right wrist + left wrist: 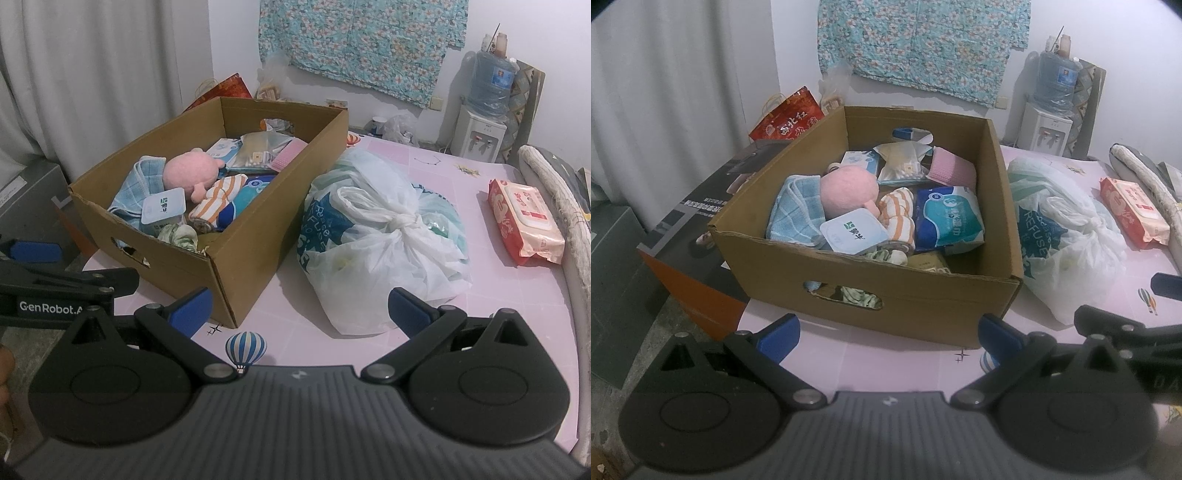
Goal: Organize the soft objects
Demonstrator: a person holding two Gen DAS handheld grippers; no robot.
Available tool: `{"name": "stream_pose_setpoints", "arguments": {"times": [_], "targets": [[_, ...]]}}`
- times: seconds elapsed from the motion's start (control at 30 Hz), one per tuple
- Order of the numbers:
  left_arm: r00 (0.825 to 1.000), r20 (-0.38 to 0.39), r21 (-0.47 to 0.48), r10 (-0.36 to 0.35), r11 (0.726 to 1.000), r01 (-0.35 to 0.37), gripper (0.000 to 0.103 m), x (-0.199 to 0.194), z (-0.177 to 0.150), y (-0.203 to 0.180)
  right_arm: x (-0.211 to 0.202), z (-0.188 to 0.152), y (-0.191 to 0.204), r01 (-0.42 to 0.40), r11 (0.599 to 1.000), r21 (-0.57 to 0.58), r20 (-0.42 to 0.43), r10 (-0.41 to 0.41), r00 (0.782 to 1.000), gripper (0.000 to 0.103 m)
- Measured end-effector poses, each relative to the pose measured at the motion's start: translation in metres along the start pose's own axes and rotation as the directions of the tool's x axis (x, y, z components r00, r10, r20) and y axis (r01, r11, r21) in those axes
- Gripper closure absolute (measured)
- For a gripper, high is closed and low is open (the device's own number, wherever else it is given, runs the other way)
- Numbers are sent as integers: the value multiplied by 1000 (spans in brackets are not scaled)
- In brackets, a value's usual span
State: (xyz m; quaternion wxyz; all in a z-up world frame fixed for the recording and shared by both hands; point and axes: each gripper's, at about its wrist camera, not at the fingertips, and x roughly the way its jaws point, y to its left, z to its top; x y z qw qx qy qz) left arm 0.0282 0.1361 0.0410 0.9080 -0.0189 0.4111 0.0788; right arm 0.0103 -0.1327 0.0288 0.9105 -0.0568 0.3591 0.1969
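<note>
A cardboard box (871, 291) stands on the pink mat and shows in the right wrist view (236, 266) too. It holds a pink plush (847, 190), a blue cloth (796, 212), a striped orange sock (895, 214), a blue tissue pack (949, 218) and other items. A tied white plastic bag (384, 236) lies right of the box. A red wet-wipes pack (524, 221) lies further right. My left gripper (888, 339) is open and empty in front of the box. My right gripper (299, 312) is open and empty between box and bag.
A pink mat (461, 173) covers the table. A water dispenser (480, 136) stands at the back right. A rolled cloth (557, 192) lies along the right edge. A red gift bag (786, 120) and a dark printed carton (694, 236) stand left of the box.
</note>
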Motion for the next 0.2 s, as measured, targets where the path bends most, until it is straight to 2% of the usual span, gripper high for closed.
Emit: {"name": "stream_pose_setpoints", "arguments": {"times": [0.2], "targets": [[1000,1,1,0,1000,0,0,0,0,0,0,0,0,0,1000,1,0,0,1000,1]]}}
